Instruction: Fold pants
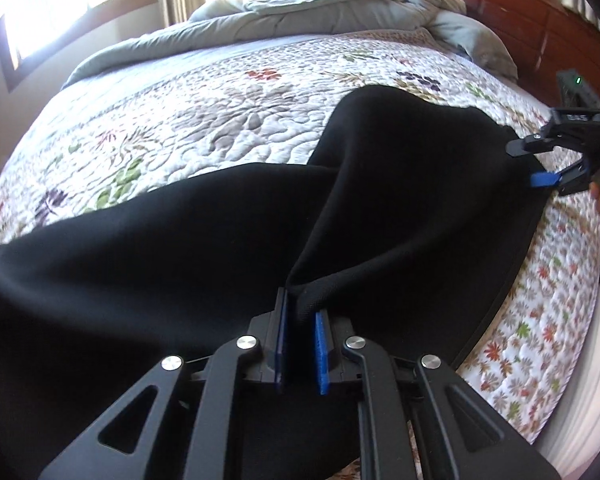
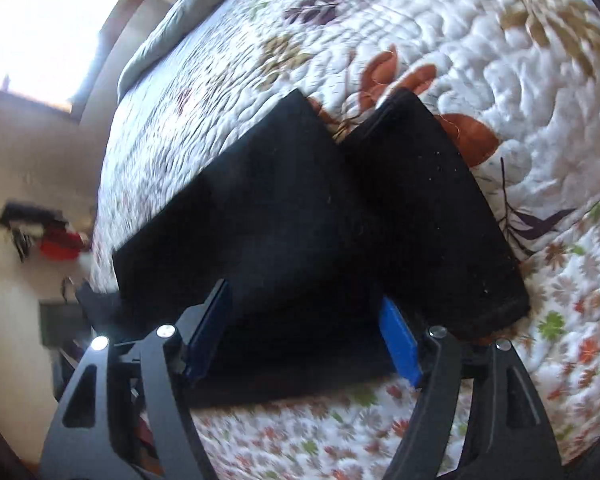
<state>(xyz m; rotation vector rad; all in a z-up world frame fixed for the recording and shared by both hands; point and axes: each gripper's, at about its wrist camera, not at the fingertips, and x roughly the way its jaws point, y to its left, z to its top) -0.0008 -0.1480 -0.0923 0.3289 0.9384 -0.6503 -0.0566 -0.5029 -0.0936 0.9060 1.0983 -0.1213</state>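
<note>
**A:** How did the pants [image 1: 228, 240] look on the bed?

**B:** Plain black, a fine knit with no pattern. They lay across the near part of a floral quilt [image 1: 204, 96], which was white with stitched leaves in rust, green and purple. From the left wrist view the cloth spread wide over the lower left, and one sharp ridge rose from it toward the camera.

**A:** What made the ridge?

**B:** The left gripper [image 1: 300, 344]. Its blue pads [image 1: 322, 352] were pinched together on a tuck of the black cloth, and the fabric fanned out from that pinch in two slopes.

**A:** And the other side?

**B:** The right gripper [image 2: 304, 332] stood spread wide, with the cloth lying between its fingers but neither pad pressed against it. In the left view it sat at the far right edge of the pants, its fingers either side of the hem.

**A:** Could you see the legs?

**B:** In the right wrist view, yes: two black panels side by side, their far corners ending in a notch where the quilt showed through. The right panel had a stitched edge along its near end.

**A:** Anything else there?

**B:** A rumpled grey comforter [image 1: 320, 8] at the far end of the bed, against a wooden headboard [image 1: 512, 12].
</note>
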